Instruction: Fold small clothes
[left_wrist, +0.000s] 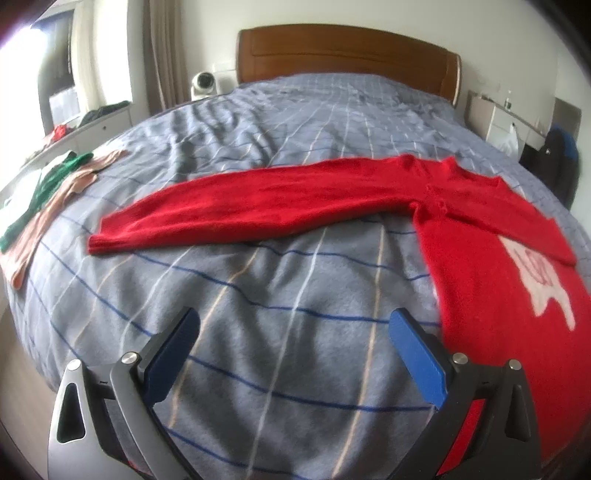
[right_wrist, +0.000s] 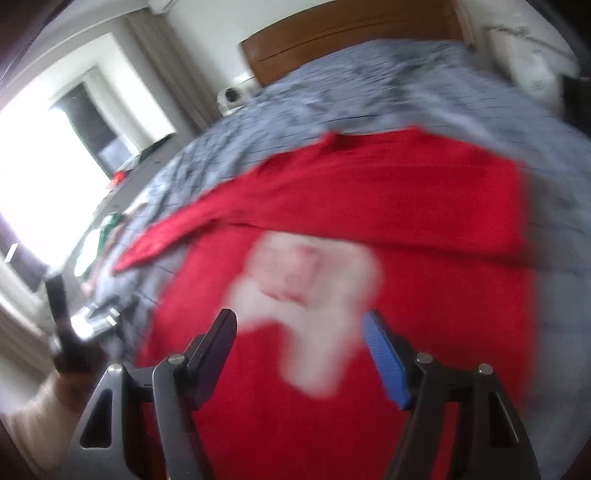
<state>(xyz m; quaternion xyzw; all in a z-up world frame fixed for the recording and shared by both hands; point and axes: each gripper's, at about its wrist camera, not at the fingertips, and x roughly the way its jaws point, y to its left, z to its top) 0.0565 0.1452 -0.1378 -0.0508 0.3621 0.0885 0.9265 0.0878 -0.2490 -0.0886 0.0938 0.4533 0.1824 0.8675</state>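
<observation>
- The left gripper (left_wrist: 291, 343) is seen with its jaws spread wide and nothing held between them, poised above the grey checked blanket (left_wrist: 258, 288).
- The right gripper (right_wrist: 299, 343) is likewise shown wide open and empty, above the body of the red sweater (right_wrist: 369, 206); this view is blurred.
- The red sweater (left_wrist: 480, 229) is laid flat on the near right part of the bed, one sleeve (left_wrist: 236, 206) stretched out to the left across the blanket, a white motif (left_wrist: 539, 284) showing on its front.
- The bed is backed by a wooden headboard (left_wrist: 347, 55) against a pale far wall.
- At the left edge of the bed, a green garment (left_wrist: 48, 184) is laid across a pink one (left_wrist: 62, 199), well apart from the sweater.
- A white dome-shaped device (left_wrist: 205, 83) is seen beside the headboard, a bright window (right_wrist: 48, 166) and curtains (left_wrist: 162, 51) to the left, a white cabinet (left_wrist: 495, 114) to the far right.
</observation>
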